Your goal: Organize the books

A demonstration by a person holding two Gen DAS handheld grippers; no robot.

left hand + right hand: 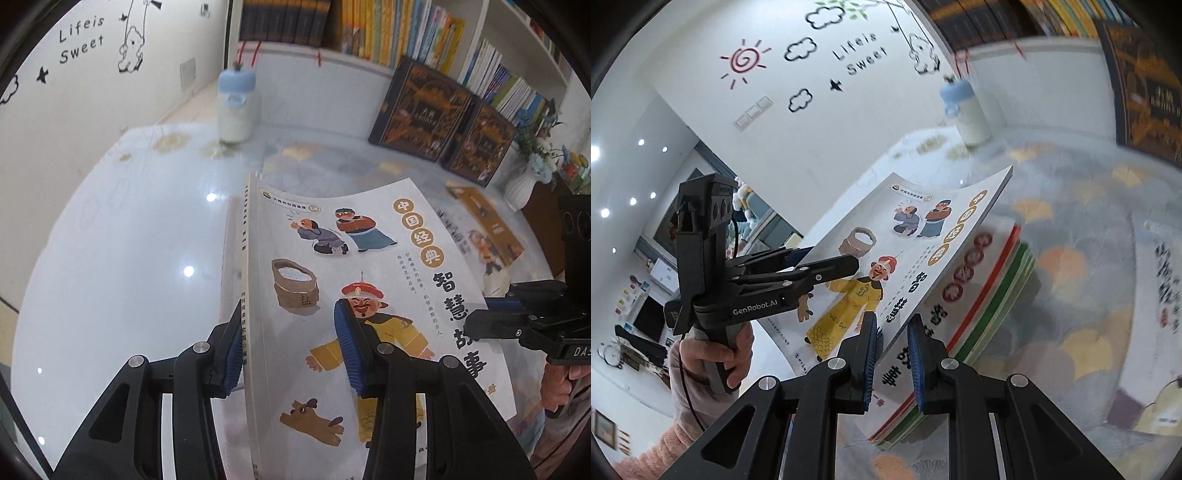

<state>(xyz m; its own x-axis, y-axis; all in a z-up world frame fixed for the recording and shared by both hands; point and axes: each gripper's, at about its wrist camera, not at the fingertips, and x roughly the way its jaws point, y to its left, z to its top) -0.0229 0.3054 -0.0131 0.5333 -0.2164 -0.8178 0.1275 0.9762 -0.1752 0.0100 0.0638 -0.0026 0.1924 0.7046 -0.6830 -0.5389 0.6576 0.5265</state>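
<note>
A white picture book (pixel 325 295) with cartoon figures and an emperor in yellow hangs tilted above the table, held from both sides. My left gripper (pixel 291 350) is shut on its spine side, one blue pad under the spine and one on the cover. My right gripper (pixel 893 358) is shut on the opposite long edge of the book (pixel 886 266). Each gripper shows in the other's view: the right gripper (pixel 480 317) at the book's right edge, the left gripper (pixel 827 266) in a person's hand. Under the book lies a stack of books (pixel 997 280) with red and green edges.
A white bottle with a blue cap (pixel 238 107) stands at the table's far side. Two dark boxed sets (pixel 421 110) lean against a filled bookshelf (pixel 369 29). A white vase with flowers (pixel 524 184) and another flat book (pixel 484 229) lie to the right.
</note>
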